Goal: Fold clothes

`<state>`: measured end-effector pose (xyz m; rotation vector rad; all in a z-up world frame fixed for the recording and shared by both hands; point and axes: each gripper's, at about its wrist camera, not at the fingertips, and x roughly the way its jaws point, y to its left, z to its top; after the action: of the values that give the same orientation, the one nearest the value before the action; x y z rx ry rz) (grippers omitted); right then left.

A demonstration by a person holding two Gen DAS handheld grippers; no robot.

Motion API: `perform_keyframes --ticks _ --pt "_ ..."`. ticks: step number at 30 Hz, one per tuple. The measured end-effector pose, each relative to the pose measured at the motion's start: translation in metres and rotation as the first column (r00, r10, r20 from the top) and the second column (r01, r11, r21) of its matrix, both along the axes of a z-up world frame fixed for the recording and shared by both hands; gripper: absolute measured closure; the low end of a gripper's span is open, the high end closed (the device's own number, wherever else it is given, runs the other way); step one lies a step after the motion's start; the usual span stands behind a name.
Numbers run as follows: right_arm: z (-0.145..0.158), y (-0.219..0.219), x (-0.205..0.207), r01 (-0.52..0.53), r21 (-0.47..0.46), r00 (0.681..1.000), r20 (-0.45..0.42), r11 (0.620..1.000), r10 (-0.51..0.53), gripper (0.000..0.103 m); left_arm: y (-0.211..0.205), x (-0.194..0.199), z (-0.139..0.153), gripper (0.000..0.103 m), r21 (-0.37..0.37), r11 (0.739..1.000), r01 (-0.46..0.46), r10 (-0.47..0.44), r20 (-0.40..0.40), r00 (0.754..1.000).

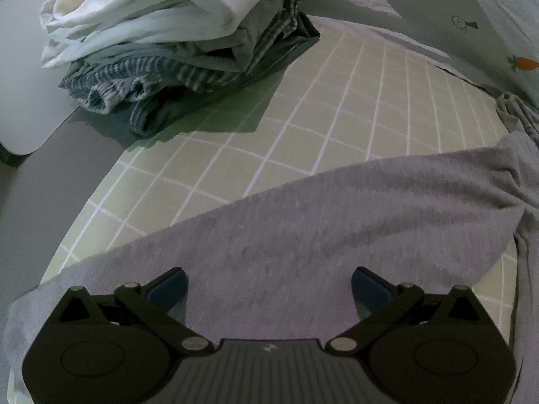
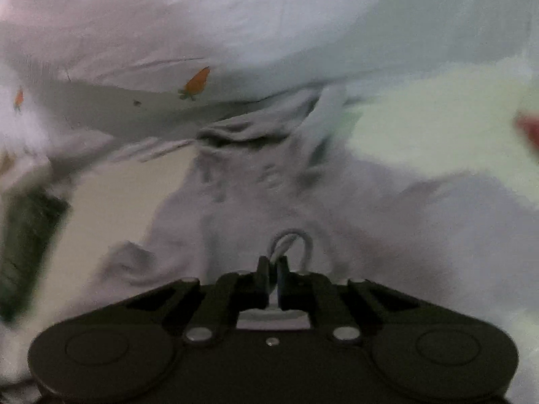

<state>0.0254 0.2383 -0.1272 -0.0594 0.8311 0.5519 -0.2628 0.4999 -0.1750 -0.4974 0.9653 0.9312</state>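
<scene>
1. Gridded mat [image 1: 303, 107]: pale green with white lines, it serves as the folding surface. It is bare between the pile and the work piece, probably kept free for the fold.
2. Carrot-print sheet [image 2: 235, 33]: pale fabric bunched along the mat's far edge. It looks like bedding rather than laundry to fold.
3. Grey garment [image 1: 303, 235]: the piece in hand. It is spread across the near part of the mat and passes under the left gripper; in the right wrist view it is rumpled toward the sheet.
4. Folded stack [image 1: 161, 50]: white pieces on top of striped and dark ones at the mat's far left corner. It is parked well apart from the grey garment, likely finished work.
5. Left gripper [image 1: 269, 289]: jaws stand wide, holding nothing, above the flat cloth. It seems poised to pin or pinch it.
6. Right gripper [image 2: 273, 269]: jaws closed on a light cord loop [image 2: 296, 239], apparently the garment's drawstring, though blur limits certainty.
</scene>
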Motion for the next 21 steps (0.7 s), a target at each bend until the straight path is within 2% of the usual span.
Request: perform_keyframes --ticks 2,4,5,7,8,9,12,14,17,21 --pt "-0.006 -0.008 0.001 -0.021 -0.122 0.999 0.026 0.992 0.024 0.098 -0.003 -0.004 0.0 0.0 -0.002 1.0 -0.003 0.003 0.0 1.0" --pt "-0.02 -0.014 0.002 -0.063 -0.231 0.998 -0.02 0.971 0.06 0.097 -0.004 -0.006 0.001 0.0 -0.008 1.0 -0.004 0.004 -0.009 1.0" --pt "-0.025 -0.016 -0.001 -0.064 -0.256 0.998 -0.039 0.965 0.056 0.092 -0.004 -0.008 0.002 0.0 -0.011 1.0 -0.005 0.005 -0.013 1.0" --pt "-0.031 -0.019 -0.013 -0.065 -0.255 0.996 -0.073 0.965 0.048 0.071 -0.003 -0.014 0.005 0.0 -0.014 1.0 -0.024 0.024 -0.021 0.999" --pt "-0.032 -0.02 -0.019 -0.064 -0.243 0.996 -0.083 0.968 0.045 0.041 -0.002 -0.02 0.007 0.0 -0.013 0.999 -0.043 0.043 -0.022 0.999" --pt "-0.034 -0.021 -0.025 -0.065 -0.233 0.995 -0.093 0.97 0.044 0.02 -0.001 -0.028 0.01 0.0 -0.005 0.997 -0.073 0.073 -0.013 0.997" --pt "-0.041 -0.012 -0.046 -0.127 -0.229 0.987 -0.123 0.965 0.101 0.013 0.007 -0.061 0.019 0.0 0.025 0.984 -0.176 0.176 -0.001 0.984" --pt "-0.046 -0.005 -0.06 -0.188 -0.239 0.977 -0.143 0.953 0.157 0.0 0.016 -0.084 0.023 0.0 0.057 0.969 -0.24 0.241 -0.015 0.97" --pt "-0.047 0.004 -0.079 -0.235 -0.247 0.969 -0.132 0.94 0.208 0.0 0.035 -0.118 0.024 0.0 0.1 0.936 -0.337 0.343 -0.041 0.939" --pt "-0.047 0.005 -0.093 -0.234 -0.247 0.97 -0.13 0.94 0.207 0.0 0.057 -0.155 0.015 0.0 0.051 0.902 -0.429 0.431 -0.034 0.902"
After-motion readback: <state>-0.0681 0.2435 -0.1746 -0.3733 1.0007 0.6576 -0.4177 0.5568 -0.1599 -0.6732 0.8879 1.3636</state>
